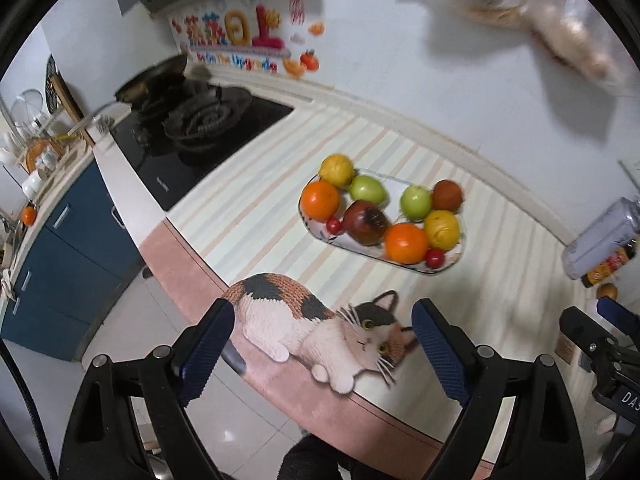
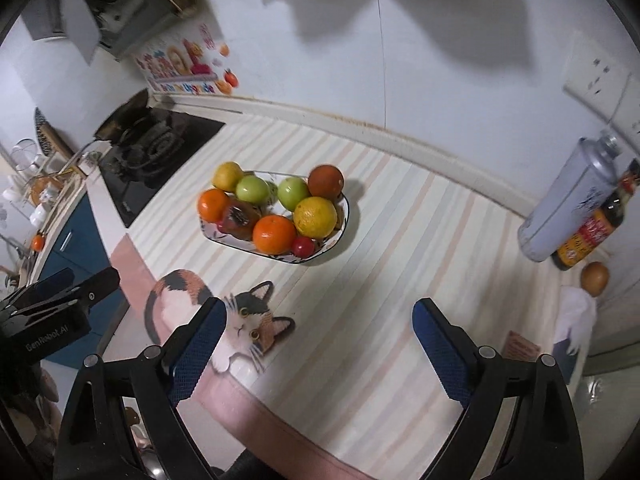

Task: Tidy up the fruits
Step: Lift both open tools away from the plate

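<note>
A white oval plate sits on the striped counter mat and holds several fruits: oranges, green apples, yellow lemons, a dark red fruit and small red cherry tomatoes. My left gripper is open and empty, above the counter's front edge over a cat picture. My right gripper is open and empty, in front of the plate.
A gas hob with a pan lies left of the mat. A grey bottle, a sauce bottle and an onion stand at the right. A hanging bag is overhead.
</note>
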Demonstrator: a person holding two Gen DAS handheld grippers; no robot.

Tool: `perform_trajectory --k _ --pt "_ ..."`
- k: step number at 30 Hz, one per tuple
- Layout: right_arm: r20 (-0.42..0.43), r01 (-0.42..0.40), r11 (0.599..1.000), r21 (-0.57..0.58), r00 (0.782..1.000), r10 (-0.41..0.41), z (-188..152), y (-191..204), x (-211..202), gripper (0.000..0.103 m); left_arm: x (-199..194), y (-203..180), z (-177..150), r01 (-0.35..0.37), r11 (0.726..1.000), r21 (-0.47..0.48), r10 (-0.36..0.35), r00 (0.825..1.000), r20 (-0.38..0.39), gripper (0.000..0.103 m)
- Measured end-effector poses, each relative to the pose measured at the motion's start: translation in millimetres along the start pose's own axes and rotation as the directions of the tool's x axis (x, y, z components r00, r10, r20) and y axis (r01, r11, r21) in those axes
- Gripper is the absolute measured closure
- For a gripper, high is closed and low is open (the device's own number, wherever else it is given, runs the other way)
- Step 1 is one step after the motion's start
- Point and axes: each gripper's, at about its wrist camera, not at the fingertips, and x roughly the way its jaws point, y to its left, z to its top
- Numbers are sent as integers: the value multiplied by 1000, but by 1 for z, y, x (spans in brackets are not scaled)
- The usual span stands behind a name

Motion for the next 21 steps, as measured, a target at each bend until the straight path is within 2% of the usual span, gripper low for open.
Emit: perform_trajectory --k 9,21 --pt "111 -6 999 -51 994 12 -21 13 -100 7 -85 -7 -20 22 1000 13 -23 994 108 12" --pt "185 -1 996 -89 983 18 -37 29 -173 7 -153 2 -43 64 998 3 -64 978 198 12"
